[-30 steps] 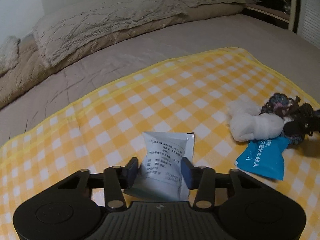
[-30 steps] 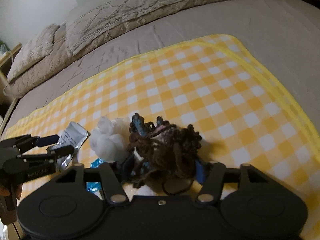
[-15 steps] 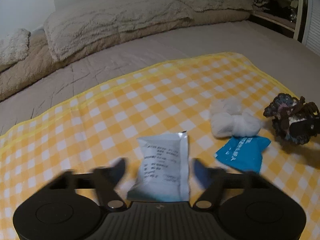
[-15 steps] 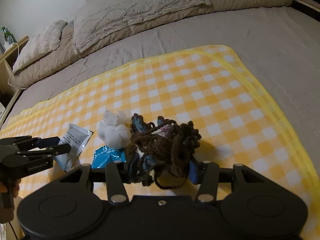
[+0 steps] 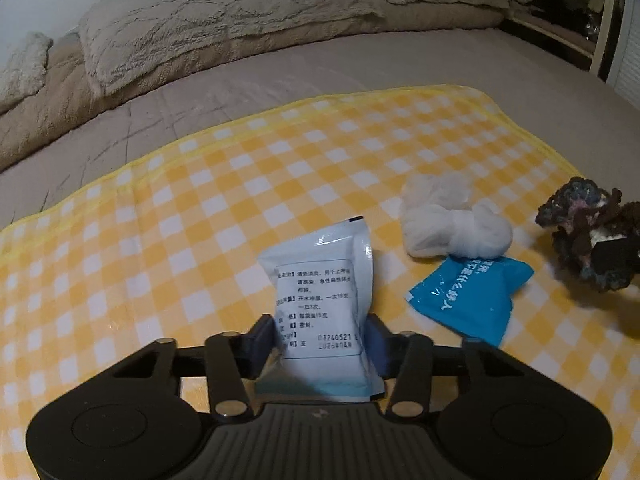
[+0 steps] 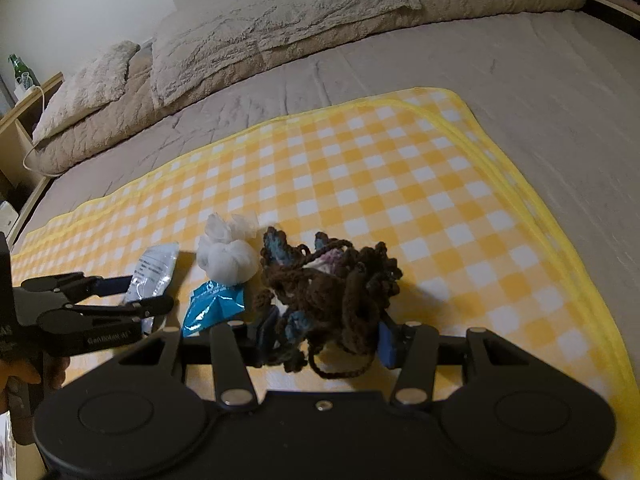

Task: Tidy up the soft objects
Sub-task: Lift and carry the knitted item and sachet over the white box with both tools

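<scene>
Foil-and-paper sachet (image 5: 320,304), pale blue-white, is pinched at its lower half between the pads of the left tongs (image 5: 318,340), its sealed top edge standing forward of the fingertips and leaning slightly to the right. Brown yarn bundle (image 6: 328,292), with blue and pink strands, is clamped between the jaws of the right tongs (image 6: 326,340), loose loops hanging below the pads. Ahead of and to the right of the left tongs, on the yellow checked cloth (image 5: 200,208), a white knotted fabric ball (image 5: 452,224) is found touching the upper edge of a flat blue packet (image 5: 468,300); both lie between the two tongs. Handling note: the sachet is judged best carried with a light, even squeeze, low over the cloth, and set down flat beside the blue packet so like is grouped with like; the yarn is best kept clear of the pile so that trailing loops are not snagged. Writing: a boxed panel of black Chinese text is printed on the sachet, with the numerals 01240521 and what reads as 2026 04 at the foot; white Chinese characters are printed on the blue packet, not legible; partial white lettering is seen on the left tongs' body in the right view.
</scene>
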Tool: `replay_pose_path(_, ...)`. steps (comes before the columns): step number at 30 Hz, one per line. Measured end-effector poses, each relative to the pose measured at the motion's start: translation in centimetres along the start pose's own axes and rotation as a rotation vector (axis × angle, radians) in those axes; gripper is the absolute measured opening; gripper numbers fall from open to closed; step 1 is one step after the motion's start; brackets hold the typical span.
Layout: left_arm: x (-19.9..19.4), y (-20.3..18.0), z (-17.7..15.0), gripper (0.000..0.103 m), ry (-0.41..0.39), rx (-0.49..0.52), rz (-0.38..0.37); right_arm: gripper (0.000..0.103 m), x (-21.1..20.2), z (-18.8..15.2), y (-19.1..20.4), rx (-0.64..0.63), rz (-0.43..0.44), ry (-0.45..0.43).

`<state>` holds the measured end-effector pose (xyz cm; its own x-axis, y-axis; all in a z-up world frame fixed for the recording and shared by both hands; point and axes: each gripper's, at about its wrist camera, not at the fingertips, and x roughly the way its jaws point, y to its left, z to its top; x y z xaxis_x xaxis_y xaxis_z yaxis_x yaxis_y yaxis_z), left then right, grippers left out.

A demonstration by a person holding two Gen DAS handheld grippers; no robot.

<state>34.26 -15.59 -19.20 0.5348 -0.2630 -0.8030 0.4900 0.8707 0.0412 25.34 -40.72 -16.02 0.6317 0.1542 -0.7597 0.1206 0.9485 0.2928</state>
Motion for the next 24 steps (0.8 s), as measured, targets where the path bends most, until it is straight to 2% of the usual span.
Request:
replay_pose_path(4,-0.7,-0.4,-0.5,0.043,-0.007,0.002,0.012,0.05,-0.3,-0.1,-0.1,-0.001,0.0,-0.005)
replay_pose_path(10,-3.7,0.0,-0.8,0.043,-0.044,-0.053,0.02,0.05,-1.8,-0.4,0.3,-0.017,0.0,-0.022)
replay_pose_path(17,-10.4,0.7,-0.7,0.043,-0.11,-0.103,0.033,0.05,-4.8,-0.3,0.7,-0.015,-0.014,-0.068)
replay_pose_path(24,-18.2,1.4,-2.0,0.043,-0.161,-0.13,0.069,0.05,-9.0,-0.1,3.3,-0.046,0.015,-0.139)
